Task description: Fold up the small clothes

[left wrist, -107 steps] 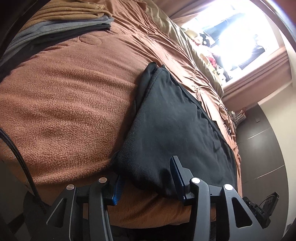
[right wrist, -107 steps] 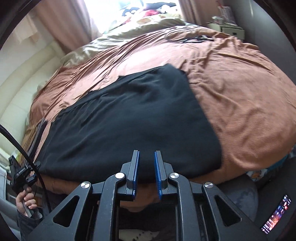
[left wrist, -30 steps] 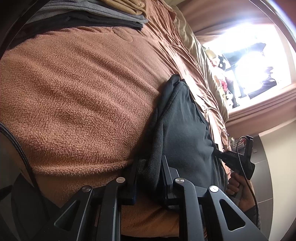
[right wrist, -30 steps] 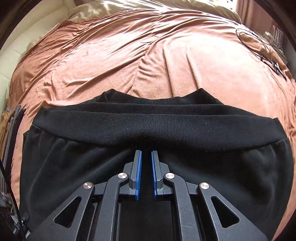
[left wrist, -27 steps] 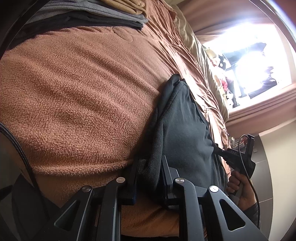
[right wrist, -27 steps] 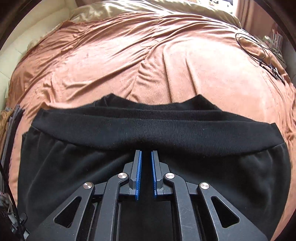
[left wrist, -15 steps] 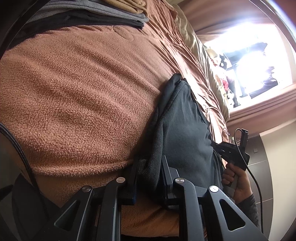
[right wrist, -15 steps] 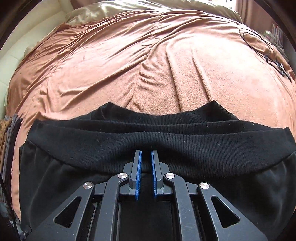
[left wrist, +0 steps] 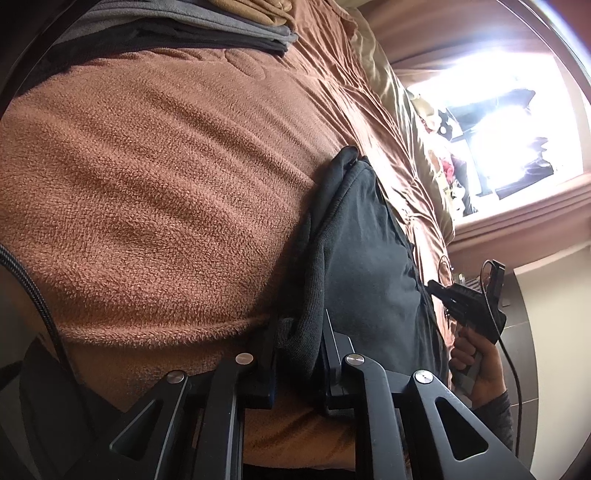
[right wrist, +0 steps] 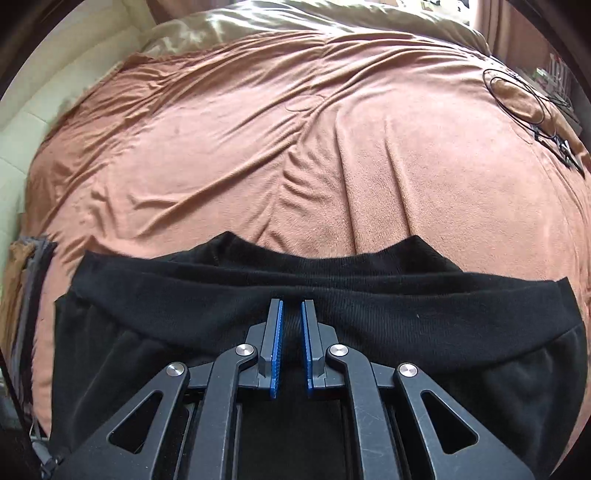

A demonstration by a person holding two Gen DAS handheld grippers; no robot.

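- Black garment (left wrist: 369, 266) lying flat near front edge of brown blanket (left wrist: 166, 184), partly folded, ribbed band (right wrist: 332, 299) running crosswise in right wrist view.
- Left gripper (left wrist: 299, 354) clamped on bunched end of garment's thick folded edge; cloth pinched between both pads, jaws just closing a little further on it.
- Right gripper (right wrist: 291, 332) all but closed, thin slot between blue pads (right wrist: 276, 343); tips above ribbed band; nothing visibly pinched, cannot tell if touching cloth.
- Right gripper also visible in left wrist view, held in person's hand (left wrist: 476, 362) at garment's far side edge.
- Key relation: garment's long axis running from left gripper across to right gripper; grippers at opposite ends of near edge, cloth stretching away from both toward middle of bed.
- Left hand the only one with hold; right nearer ribbed band's middle, but empty as far as visible.
- Judgement: next fold likely carrying near edge away over rest of garment; needing right grip first, else edge lifts lopsided.
- Risk: thick bunch slipping out of left pads when lifted.
- Stack of folded clothes (left wrist: 184, 22) at far corner of blanket, well apart from garment.
- Looped cable (right wrist: 517, 96) on blanket far right, well apart.
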